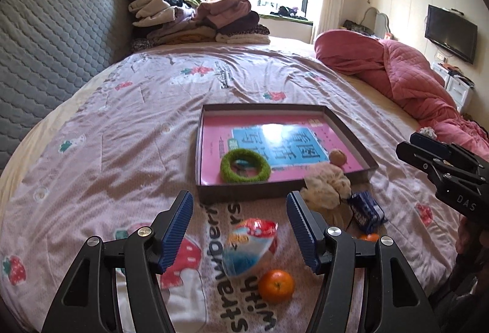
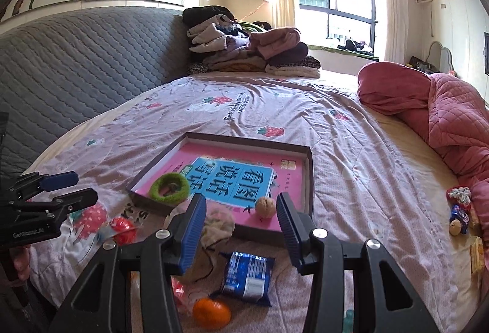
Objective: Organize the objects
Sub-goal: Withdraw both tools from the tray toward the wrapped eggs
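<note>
A shallow brown tray (image 1: 244,195) (image 2: 309,180) lies on the bed with a pink book as its floor. On the book rest a green fuzzy ring (image 1: 244,169) (image 2: 169,186) and a walnut (image 1: 337,156) (image 2: 264,205). My left gripper (image 1: 240,226) (image 2: 73,189) is open above a red, white and blue snack packet (image 1: 250,244) (image 2: 123,229), with an orange (image 1: 276,285) close by. My right gripper (image 2: 241,226) (image 1: 409,145) is open and holds nothing. Below it are a blue packet (image 2: 247,278) (image 1: 365,212), a beige fluffy scrunchie (image 2: 218,223) (image 1: 327,186) and an orange (image 2: 211,313).
The bedspread (image 1: 137,125) is pink with a strawberry print. Folded clothes (image 1: 195,18) are stacked at the far end, and a grey padded headboard (image 1: 52,42) runs along the left. A red quilt (image 2: 443,119) lies bunched on the right, with small sweets and a walnut (image 2: 458,217) beside it.
</note>
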Demonstrator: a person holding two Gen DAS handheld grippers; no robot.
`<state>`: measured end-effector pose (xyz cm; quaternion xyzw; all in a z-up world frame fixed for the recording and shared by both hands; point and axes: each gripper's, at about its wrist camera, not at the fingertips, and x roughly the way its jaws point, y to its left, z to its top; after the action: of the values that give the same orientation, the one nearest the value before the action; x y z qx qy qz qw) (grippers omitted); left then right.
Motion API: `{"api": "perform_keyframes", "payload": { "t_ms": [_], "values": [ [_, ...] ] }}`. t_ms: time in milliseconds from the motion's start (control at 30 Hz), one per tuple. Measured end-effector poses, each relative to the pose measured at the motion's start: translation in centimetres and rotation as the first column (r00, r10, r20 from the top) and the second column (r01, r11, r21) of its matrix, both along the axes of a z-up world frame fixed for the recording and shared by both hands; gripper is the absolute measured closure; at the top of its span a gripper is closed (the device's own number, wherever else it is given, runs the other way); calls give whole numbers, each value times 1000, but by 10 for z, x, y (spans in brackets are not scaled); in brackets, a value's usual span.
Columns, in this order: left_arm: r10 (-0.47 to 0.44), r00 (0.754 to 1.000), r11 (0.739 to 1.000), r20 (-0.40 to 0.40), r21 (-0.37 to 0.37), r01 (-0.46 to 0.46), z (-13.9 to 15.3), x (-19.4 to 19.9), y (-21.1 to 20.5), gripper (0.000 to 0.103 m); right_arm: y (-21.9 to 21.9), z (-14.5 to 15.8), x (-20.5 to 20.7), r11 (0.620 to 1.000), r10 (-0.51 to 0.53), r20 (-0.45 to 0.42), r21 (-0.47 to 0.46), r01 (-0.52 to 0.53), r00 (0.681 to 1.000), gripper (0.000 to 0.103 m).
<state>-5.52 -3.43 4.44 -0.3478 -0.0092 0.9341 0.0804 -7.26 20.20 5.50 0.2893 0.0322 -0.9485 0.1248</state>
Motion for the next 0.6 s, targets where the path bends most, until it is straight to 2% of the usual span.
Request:
{"api": "perform_keyframes", "payload": {
  "t_ms": [600],
  "values": [
    [-15, 999, 998, 48, -68, 18, -24, 19, 12, 38, -15, -15, 32, 997, 72, 11, 30, -72, 997, 55]
  ]
}}
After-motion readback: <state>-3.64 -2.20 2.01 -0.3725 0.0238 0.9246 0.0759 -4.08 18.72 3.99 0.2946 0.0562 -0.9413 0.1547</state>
